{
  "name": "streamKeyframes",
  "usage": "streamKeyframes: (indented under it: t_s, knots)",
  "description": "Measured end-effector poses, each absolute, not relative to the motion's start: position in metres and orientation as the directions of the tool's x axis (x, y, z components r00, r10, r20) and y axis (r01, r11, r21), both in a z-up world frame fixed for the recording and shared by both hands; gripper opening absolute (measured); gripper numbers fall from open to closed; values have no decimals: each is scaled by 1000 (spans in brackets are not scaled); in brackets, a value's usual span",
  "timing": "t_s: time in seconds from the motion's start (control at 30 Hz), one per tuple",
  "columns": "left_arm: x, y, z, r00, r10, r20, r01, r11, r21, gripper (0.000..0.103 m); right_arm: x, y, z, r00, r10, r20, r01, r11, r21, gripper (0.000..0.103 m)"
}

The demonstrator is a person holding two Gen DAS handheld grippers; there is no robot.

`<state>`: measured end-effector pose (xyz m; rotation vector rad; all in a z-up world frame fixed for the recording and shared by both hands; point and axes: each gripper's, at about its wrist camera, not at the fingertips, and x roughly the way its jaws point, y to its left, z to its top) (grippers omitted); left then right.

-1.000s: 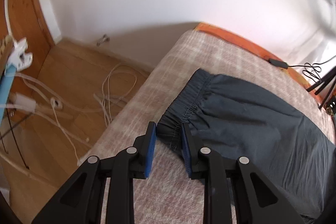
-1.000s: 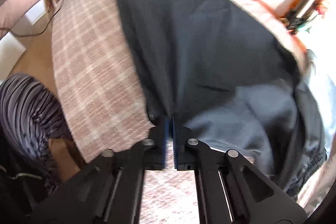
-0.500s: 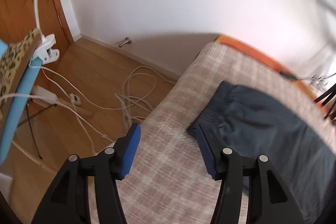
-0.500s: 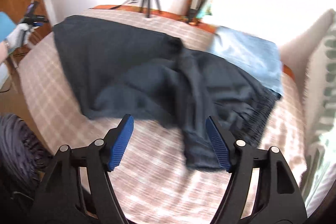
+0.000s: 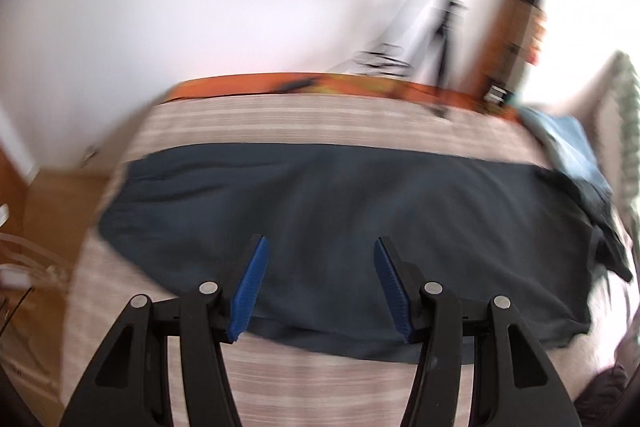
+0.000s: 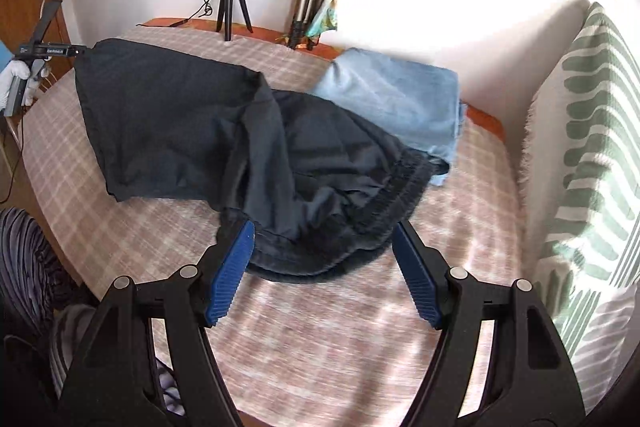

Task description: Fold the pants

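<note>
Both grippers' fingers (image 6: 230, 269) wide, empty; dark pants (image 6: 248, 131) overlap folded jeans (image 6: 394, 99).

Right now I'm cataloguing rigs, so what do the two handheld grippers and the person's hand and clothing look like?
Both the left gripper and the right gripper have black, angular plastic fingers with triangular cut-outs, silver pivot pins and ribbed blue pads. In the right wrist view the left gripper's handle is grey with a black bar bearing small white lettering, and the hand on it wears a white glove. Striped dark-and-light clothing shows at lower left.
</note>
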<state>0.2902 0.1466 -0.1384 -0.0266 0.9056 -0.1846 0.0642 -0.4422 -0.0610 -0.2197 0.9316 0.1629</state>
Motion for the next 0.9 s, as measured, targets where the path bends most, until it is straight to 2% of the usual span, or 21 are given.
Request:
streamKeyframes:
  t_s: [0.1, 0.3, 0.47, 0.67, 0.73, 0.77, 0.83, 0.9]
  knots:
    - [282, 97, -138, 576, -234, -783, 241, 964, -110, 53, 60, -455, -61, 580, 58, -812, -261, 958, -118, 74]
    - [257, -3, -145, 484, -354, -801, 410, 900, -150, 53, 43, -447, -100, 557, 129, -820, -363, 926, -100, 74]
    - [234, -75, -164, 367, -419, -830, 516, 835, -193, 53, 38, -416, -145, 569, 63, -820, -447, 861, -244, 74]
    - [214, -127, -179, 291, -439, -850, 586, 784, -204, 53, 44, -398, -167, 612, 27, -790, -486, 802, -348, 73]
    - [211, -137, -184, 264, -442, -857, 603, 770, -211, 53, 49, -398, -166, 614, 48, -788, -498, 798, -339, 54]
    - [210, -142, -188, 254, -437, -863, 610, 765, -208, 53, 52, -399, -165, 606, 61, -793, -505, 800, -324, 48]
    - [210, -150, -193, 245, -421, -873, 621, 760, -192, 53, 59, -402, -161, 583, 97, -806, -523, 804, -282, 17]
    - [209, -152, -197, 235, -417, -878, 629, 754, -189, 53, 65, -407, -153, 562, 128, -817, -527, 817, -234, 15]
